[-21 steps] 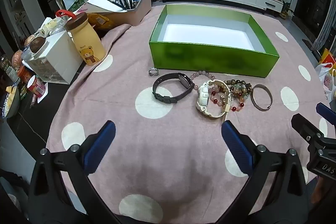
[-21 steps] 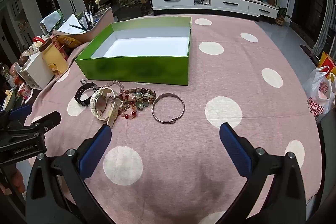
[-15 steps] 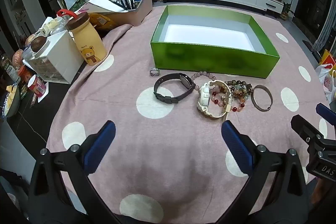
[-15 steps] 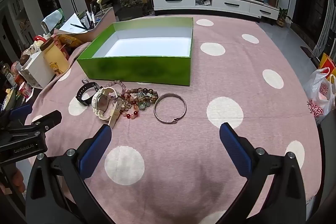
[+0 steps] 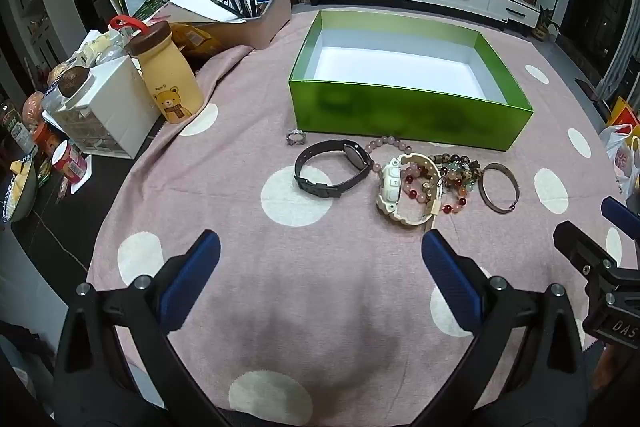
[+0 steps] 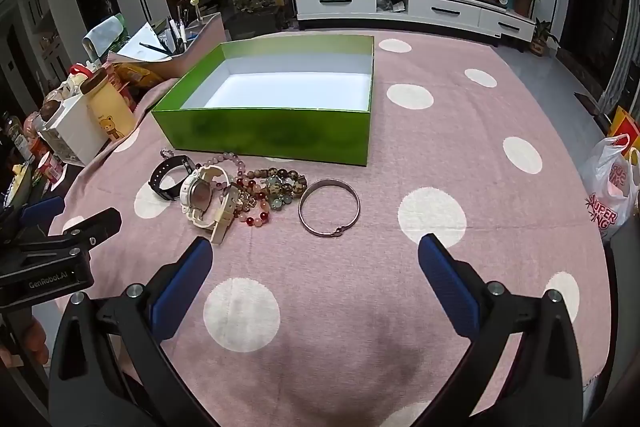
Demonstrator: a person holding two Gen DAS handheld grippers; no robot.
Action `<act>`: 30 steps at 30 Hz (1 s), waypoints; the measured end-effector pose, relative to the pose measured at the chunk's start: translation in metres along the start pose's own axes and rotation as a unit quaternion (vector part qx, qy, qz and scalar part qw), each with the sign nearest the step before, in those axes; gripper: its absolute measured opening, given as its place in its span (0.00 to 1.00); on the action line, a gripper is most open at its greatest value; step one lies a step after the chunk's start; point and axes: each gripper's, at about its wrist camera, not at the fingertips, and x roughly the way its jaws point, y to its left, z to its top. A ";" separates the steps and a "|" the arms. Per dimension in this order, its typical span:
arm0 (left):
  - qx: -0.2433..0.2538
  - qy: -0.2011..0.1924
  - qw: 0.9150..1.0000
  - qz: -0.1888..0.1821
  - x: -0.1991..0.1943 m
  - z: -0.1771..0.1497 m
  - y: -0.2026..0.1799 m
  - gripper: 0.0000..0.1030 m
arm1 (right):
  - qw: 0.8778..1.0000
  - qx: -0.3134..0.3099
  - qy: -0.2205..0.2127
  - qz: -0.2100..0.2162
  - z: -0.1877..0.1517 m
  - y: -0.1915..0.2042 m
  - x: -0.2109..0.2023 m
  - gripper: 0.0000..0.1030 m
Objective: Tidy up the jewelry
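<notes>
Fingers of both grippers are hanging wide and empty, risking snagging tangled bead bracelets when lifting the white watch.

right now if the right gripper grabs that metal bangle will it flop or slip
The metal bangle looks like a rigid hoop, so it should probably hold its shape. Its shiny, thin band may slip between pads. Lying flat and apart from the beaded bracelets, it likely lifts without snagging.

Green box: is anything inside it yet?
The green box shows only a bare white floor; all jewelry lies on the cloth in front. Its near wall hides a thin strip of floor in both views.
</notes>
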 end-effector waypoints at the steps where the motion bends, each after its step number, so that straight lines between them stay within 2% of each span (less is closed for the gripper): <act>1: 0.000 0.000 1.000 0.000 0.000 0.000 0.000 0.98 | 1.000 -0.005 -0.001 0.000 -0.001 0.003 0.005 0.99; 30: 0.000 -0.003 1.000 -0.003 0.003 0.004 0.001 0.98 | 1.000 -0.007 -0.004 0.001 0.001 0.003 0.001 0.99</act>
